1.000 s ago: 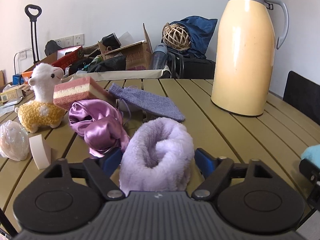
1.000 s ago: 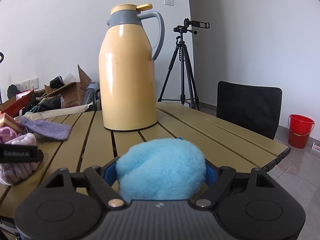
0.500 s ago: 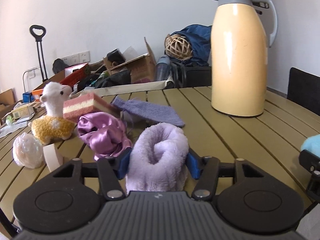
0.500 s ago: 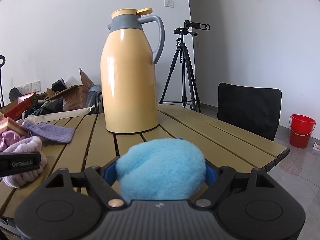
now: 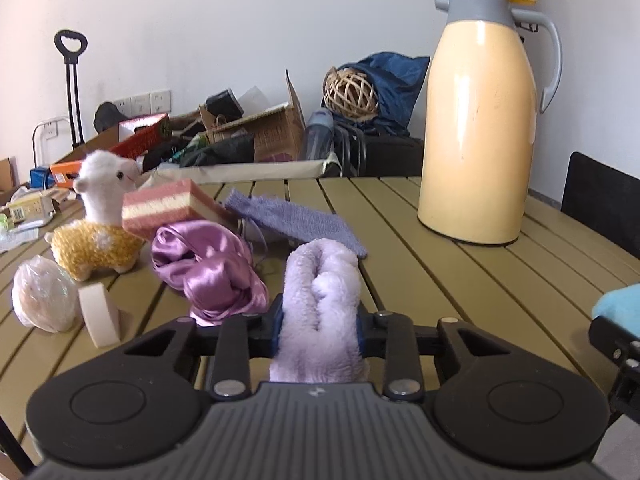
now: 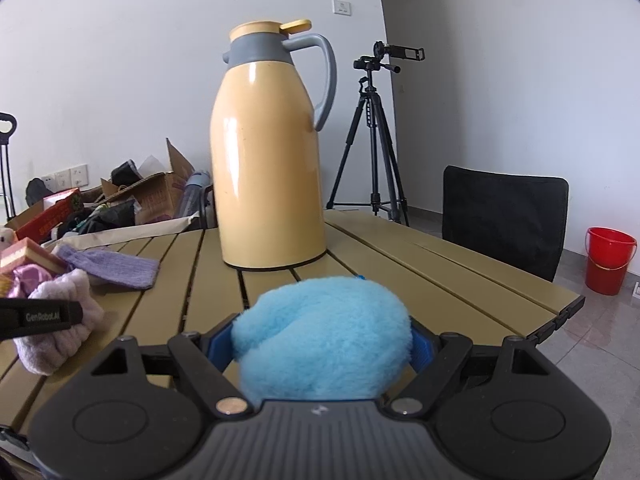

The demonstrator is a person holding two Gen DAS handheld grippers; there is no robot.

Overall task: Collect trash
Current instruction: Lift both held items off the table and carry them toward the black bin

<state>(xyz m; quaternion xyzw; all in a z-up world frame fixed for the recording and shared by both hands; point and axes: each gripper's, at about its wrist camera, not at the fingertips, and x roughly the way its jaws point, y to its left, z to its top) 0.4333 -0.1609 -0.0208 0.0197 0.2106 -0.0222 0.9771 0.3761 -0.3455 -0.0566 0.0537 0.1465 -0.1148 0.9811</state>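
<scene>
The left gripper is closing on a lilac fluffy roll, whose sides are already squeezed between the two blue pads; the roll lies on the slatted table, near the edge closest to the camera. The right gripper has its fingers spread wide around a blue fluffy ball, and both pads touch its flanks, so it grips the ball; this ball sits towards the table's right near corner (its edge also peeks into the left wrist view at the far right).

Just beside the lilac roll, on its left, lies a crumpled purple satin cloth; behind that a pink-and-cream sponge block leans against a toy alpaca. A knitted violet pouch lies flat further in, towards the middle of the table. Near the left edge a wrapped bundle in clear plastic stands touching or just beside a pale wedge-shaped piece; which, I cannot tell. A tall yellow thermos jug stands upright towards the far right side of the table, well apart from both grippers.
</scene>
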